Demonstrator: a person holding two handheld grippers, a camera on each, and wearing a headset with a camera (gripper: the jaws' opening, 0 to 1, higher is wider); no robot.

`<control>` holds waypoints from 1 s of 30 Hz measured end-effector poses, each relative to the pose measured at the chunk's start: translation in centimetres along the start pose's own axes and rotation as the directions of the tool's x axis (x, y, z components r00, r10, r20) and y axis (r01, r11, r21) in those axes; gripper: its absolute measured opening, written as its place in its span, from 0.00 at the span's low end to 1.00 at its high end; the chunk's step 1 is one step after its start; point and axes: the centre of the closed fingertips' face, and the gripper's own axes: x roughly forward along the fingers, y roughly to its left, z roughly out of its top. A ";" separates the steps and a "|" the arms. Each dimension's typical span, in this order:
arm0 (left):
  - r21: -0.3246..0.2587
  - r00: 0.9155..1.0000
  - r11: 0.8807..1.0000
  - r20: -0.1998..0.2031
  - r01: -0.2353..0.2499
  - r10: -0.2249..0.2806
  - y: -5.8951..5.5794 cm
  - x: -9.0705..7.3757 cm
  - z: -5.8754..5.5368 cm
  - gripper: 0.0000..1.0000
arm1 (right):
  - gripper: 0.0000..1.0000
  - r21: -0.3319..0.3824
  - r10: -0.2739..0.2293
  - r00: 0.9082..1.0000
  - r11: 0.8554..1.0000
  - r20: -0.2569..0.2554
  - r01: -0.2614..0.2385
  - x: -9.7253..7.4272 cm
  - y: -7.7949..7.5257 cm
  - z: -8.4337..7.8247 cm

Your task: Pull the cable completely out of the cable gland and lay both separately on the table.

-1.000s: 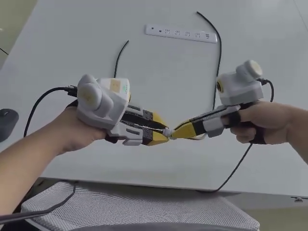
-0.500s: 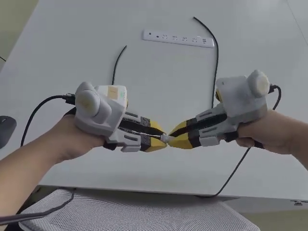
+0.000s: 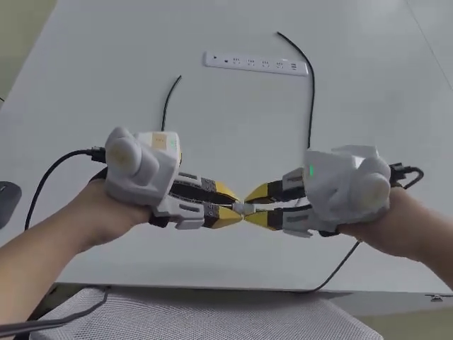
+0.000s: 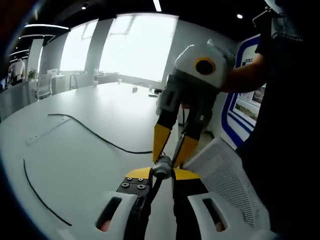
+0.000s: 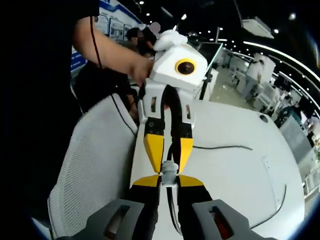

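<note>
Two grippers meet tip to tip above the near edge of the white table (image 3: 233, 127), and the task's parts sit right at that meeting point. Far out on the left gripper's outer side, a dark rounded object (image 3: 6, 195) lies on the table, cut by the frame edge. The left hand (image 3: 99, 205) wraps the left gripper (image 3: 237, 207) from behind, and a black lead (image 3: 60, 156) leaves that gripper's rear. Its yellow-tipped jaws are pressed in on the cable gland (image 4: 162, 168), pinching one end of it. In the left gripper view the pale gland sits squarely between the two pads. From the gland the cable (image 4: 150, 192) runs back between the left gripper's jaws toward its body, so it is not yet out of the gland. The right gripper (image 3: 252, 210) comes at the gland from the opposite side. Its jaws are likewise clamped on the gland's other end, and the right gripper view shows a pad on each flank. Gland and cable hang in the air between the two tools, clear of the table. The right hand (image 3: 407, 227) grips the right gripper's body. Beyond the left gripper a short black cable (image 3: 167, 106) lies on the table. Beyond the meeting tips lies a white power strip (image 3: 256, 63). A long black cable (image 3: 310, 99) runs from near the strip's right end toward the right gripper. Nearer than both grippers, below the table edge, is a grey mesh chair (image 3: 212, 315).
</note>
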 end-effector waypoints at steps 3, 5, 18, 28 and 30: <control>-0.035 1.000 0.999 0.004 -0.008 0.008 0.3 -0.2 0.0 0.15 | 0.07 -0.043 -0.063 0.998 0.997 0.006 0.063 0.2 0.0 0.1; -0.018 1.000 1.000 0.003 -0.007 0.007 0.2 -0.2 0.0 0.15 | 0.07 -0.024 -0.079 0.997 0.997 0.009 0.079 0.2 0.0 0.1; 0.009 1.000 1.000 0.005 0.009 -0.009 -0.4 0.0 0.1 0.15 | 0.08 -0.022 -0.113 0.994 0.993 -0.005 0.113 -0.2 0.1 0.1; 0.058 1.000 0.998 0.020 -0.004 0.003 -0.3 0.0 0.4 0.15 | 0.10 0.027 -0.132 0.991 0.991 -0.005 0.132 -0.5 0.0 0.0; 0.062 1.000 0.998 0.024 -0.009 0.007 -0.2 -0.1 0.4 0.15 | 0.12 0.037 -0.138 0.990 0.990 0.001 0.138 -0.7 -0.2 0.1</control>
